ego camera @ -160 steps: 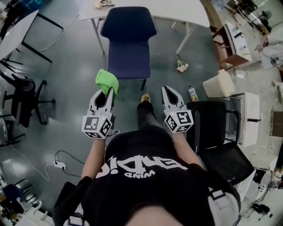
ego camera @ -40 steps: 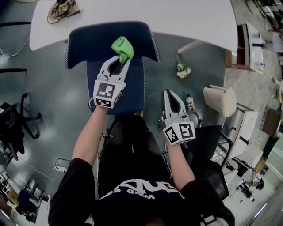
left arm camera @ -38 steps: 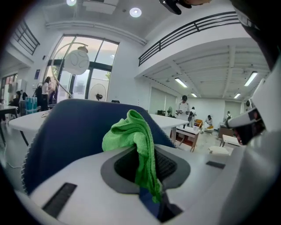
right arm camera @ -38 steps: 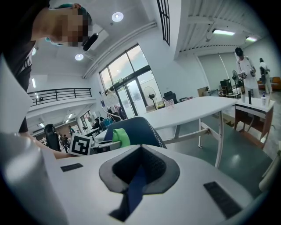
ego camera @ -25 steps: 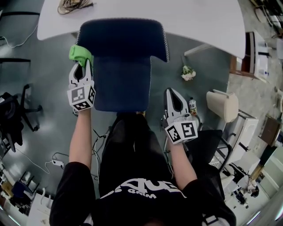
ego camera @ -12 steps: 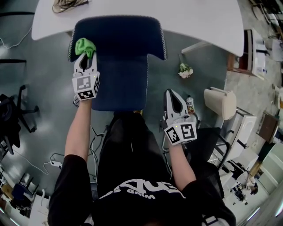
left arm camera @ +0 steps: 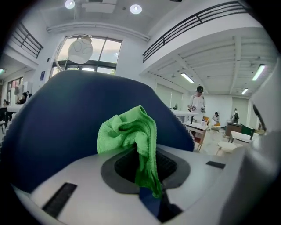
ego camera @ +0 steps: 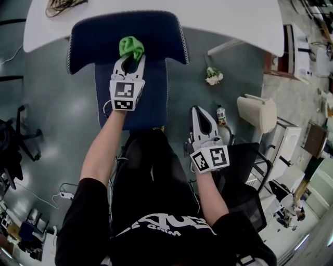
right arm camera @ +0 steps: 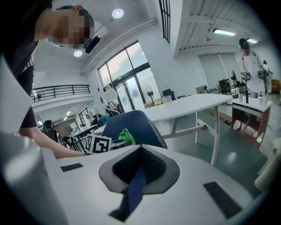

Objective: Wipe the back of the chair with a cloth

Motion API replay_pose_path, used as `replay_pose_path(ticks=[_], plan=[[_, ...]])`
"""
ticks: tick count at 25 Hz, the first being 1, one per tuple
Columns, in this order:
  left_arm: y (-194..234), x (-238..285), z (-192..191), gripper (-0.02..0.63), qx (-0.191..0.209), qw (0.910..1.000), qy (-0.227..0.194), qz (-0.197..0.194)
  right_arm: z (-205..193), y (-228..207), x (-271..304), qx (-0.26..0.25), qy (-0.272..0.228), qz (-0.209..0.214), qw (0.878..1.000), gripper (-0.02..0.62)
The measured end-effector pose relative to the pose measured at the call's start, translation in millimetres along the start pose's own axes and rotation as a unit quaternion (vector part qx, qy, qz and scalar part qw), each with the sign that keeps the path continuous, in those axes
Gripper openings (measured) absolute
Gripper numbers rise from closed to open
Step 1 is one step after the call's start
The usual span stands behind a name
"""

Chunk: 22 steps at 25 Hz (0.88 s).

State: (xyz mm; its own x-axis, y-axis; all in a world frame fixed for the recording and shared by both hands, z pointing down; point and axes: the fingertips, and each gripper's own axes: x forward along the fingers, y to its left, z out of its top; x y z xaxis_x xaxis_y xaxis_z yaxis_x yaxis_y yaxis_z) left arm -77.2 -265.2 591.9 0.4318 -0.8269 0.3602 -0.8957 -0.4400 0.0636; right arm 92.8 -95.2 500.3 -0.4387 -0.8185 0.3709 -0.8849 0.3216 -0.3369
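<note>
Big open-plan office or lab hall, two storeys high. Ahead of the left tool (ego camera: 130,56): a blue chair (ego camera: 130,36) at a long white worktop (ego camera: 208,21) with a cable coil (ego camera: 58,6) on it. Beyond: tall windows (left arm camera: 88,55), mezzanine railing (left arm camera: 197,22) overhead, recessed spots (left arm camera: 135,8), strip lights (left arm camera: 188,78), more desks with a person (left arm camera: 198,100) standing at one. Right of the right tool (ego camera: 200,111): black office chair (ego camera: 244,171). Behind and left of the left tool: power strip (ego camera: 66,194) on grey floor (ego camera: 62,119).

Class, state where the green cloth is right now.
In the head view the green cloth sits upper left of centre, clamped in the left gripper at the blue chair back.
</note>
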Motion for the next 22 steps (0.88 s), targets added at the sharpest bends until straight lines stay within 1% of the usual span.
replay_pose_path(ticks=[3,7,9,11,14,16,19,22], plan=[[-39.2,17.0,0.7,0.069,-0.001,0.9993,-0.002,-0.038,-5.4,-4.4,-3.3,0.004,0.000,-0.005,1.000,-0.005],[-88.2,33.5,2.1,0.069,-0.006,0.9953,-0.002,-0.096,-13.5,-11.6,-6.3,0.008,0.002,-0.009,1.000,-0.005],[-103.2,34.0,3.6,0.069,-0.016,0.9929,-0.006,-0.118,-16.3,-13.6,-7.4,0.010,0.001,-0.009,1.000,-0.005],[-110.6,29.2,4.6,0.069,-0.018,0.9914,-0.011,-0.129,-18.0,-15.9,-8.5,0.012,0.000,-0.010,1.000,-0.005],[-110.6,16.0,-0.4,0.069,-0.004,0.9921,-0.011,-0.125,-22.4,-20.2,-10.0,0.013,0.001,-0.010,1.000,-0.005],[-97.9,3.8,-6.7,0.069,0.002,0.9934,-0.011,-0.114,-27.1,-18.8,-6.6,0.012,0.004,-0.006,1.000,-0.005],[-61.1,-15.8,-24.9,0.069,0.014,0.9973,-0.005,-0.071,-35.0,-13.6,-1.1,0.013,0.009,0.004,1.000,-0.005],[-13.8,-36.7,-49.7,0.069,0.015,0.9998,0.011,-0.011,-40.8,-8.9,2.7,0.013,0.014,0.012,1.000,-0.005]])
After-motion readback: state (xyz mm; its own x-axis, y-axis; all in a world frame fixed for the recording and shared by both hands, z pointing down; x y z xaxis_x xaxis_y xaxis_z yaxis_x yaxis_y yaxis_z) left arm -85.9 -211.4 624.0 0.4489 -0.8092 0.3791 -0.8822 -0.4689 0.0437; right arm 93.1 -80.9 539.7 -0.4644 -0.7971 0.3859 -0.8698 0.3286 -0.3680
